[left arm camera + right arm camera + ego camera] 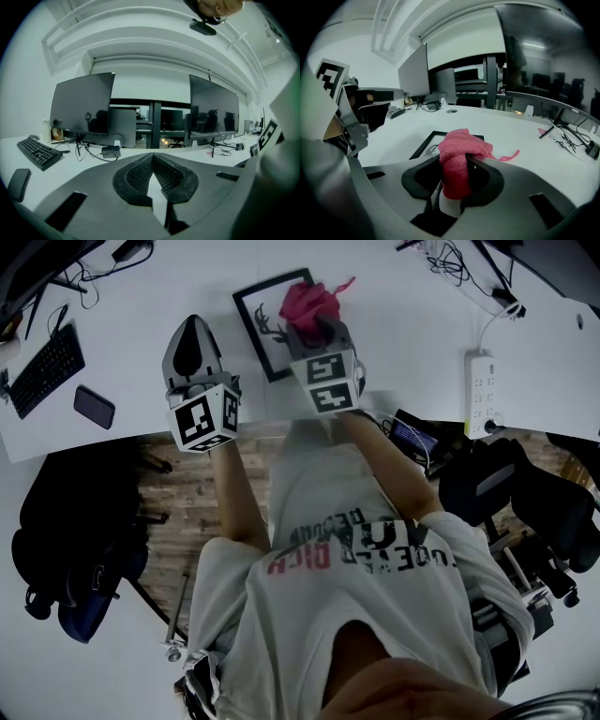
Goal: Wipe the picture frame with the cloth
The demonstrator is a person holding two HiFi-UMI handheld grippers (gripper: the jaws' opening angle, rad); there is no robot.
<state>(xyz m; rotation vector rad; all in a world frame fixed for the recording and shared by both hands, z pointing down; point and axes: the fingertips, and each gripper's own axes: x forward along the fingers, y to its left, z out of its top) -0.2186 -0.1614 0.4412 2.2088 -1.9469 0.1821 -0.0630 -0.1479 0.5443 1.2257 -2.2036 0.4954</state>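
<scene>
A black picture frame [265, 322] with a white mat and a dark antler drawing lies flat on the white desk; in the right gripper view the picture frame [425, 144] shows just beyond the jaws. My right gripper [319, 322] is shut on a pink cloth [310, 302], which bunches over the frame's right side. The pink cloth [460, 157] is pinched between the jaws of the right gripper [457, 176]. My left gripper [192, 345] hovers left of the frame, shut and holding nothing; in its own view the left gripper [153, 157] has its tips meeting.
A keyboard [45, 369] and a phone [94, 406] lie at the desk's left. A white power strip [481, 393] with cables sits at the right. Two monitors [82, 107] stand along the back. Office chairs [511, 493] and a dark bag [70, 549] stand on the floor.
</scene>
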